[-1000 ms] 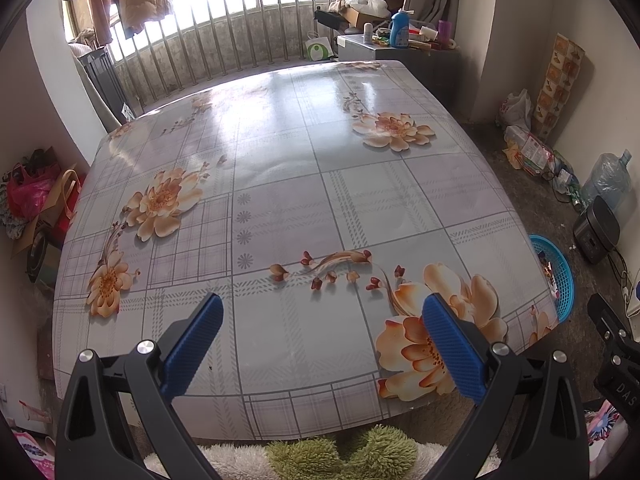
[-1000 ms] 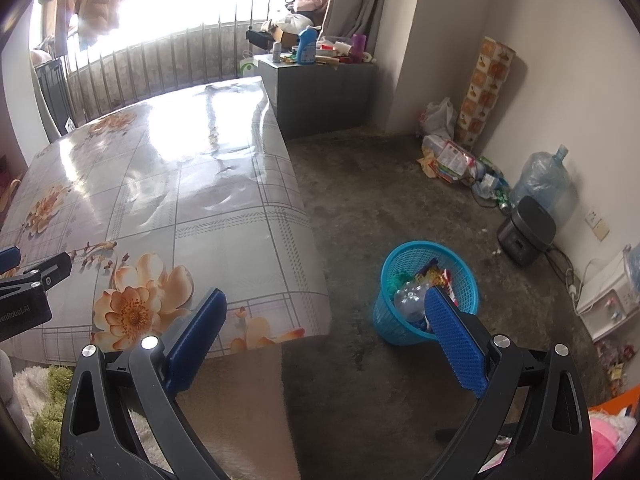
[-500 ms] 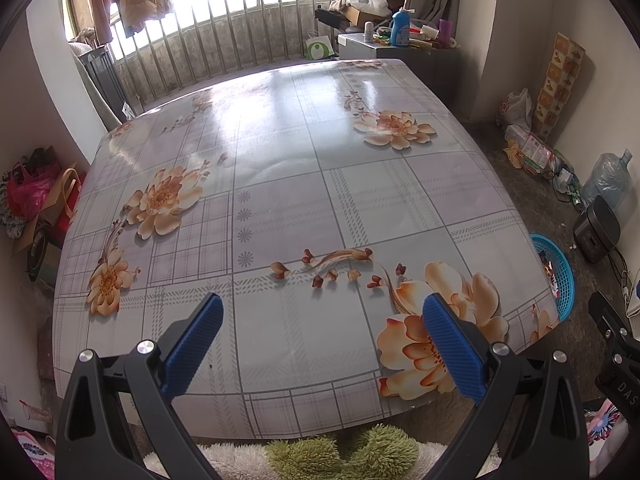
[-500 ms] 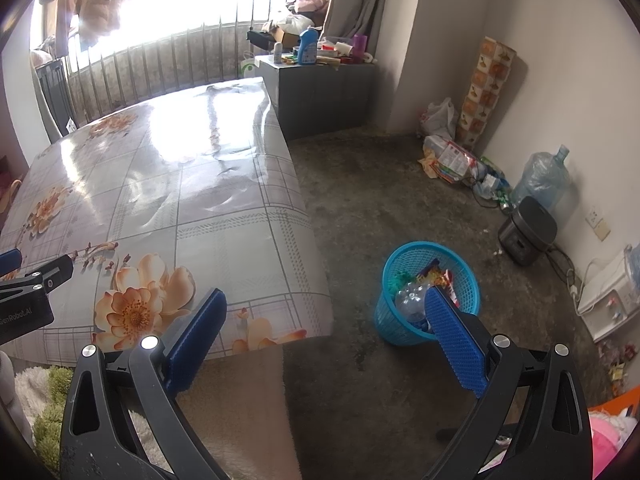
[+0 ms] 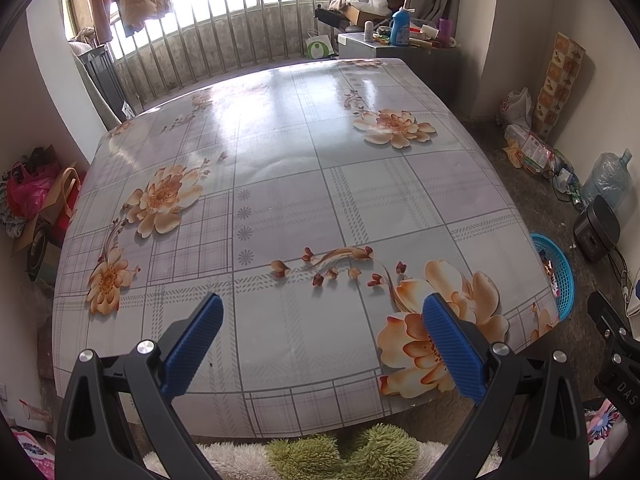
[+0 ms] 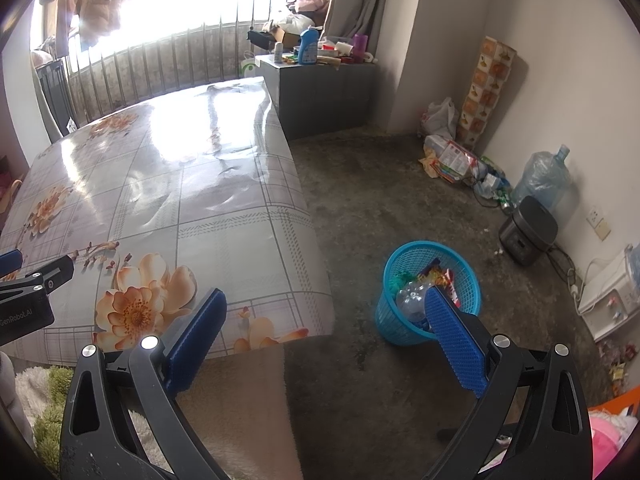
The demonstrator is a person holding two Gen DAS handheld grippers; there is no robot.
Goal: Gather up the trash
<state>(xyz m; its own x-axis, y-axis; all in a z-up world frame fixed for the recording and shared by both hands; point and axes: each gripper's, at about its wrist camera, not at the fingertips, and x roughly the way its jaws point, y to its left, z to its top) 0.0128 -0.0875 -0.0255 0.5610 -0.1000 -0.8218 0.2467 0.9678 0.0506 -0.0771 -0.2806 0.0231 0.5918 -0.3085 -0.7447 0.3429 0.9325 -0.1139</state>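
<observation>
A blue mesh basket (image 6: 404,322) stands on the floor right of the table, holding a crushed clear bottle (image 6: 412,298) and colourful wrappers (image 6: 440,276). Its rim (image 5: 560,268) shows past the table's right edge in the left wrist view. My right gripper (image 6: 325,306) hangs open over the table's near right corner and the floor, nothing between its blue pads. My left gripper (image 5: 322,316) is open above the near part of the floral tablecloth (image 5: 280,184), also holding nothing. I see no loose trash on the cloth.
A grey cabinet (image 6: 324,96) with bottles stands behind the table. Bags and packets (image 6: 452,156), a water jug (image 6: 544,176) and a dark cooker (image 6: 528,230) line the right wall. A fluffy green-white rug (image 5: 340,452) lies at the near table edge. Railings (image 5: 224,44) run behind.
</observation>
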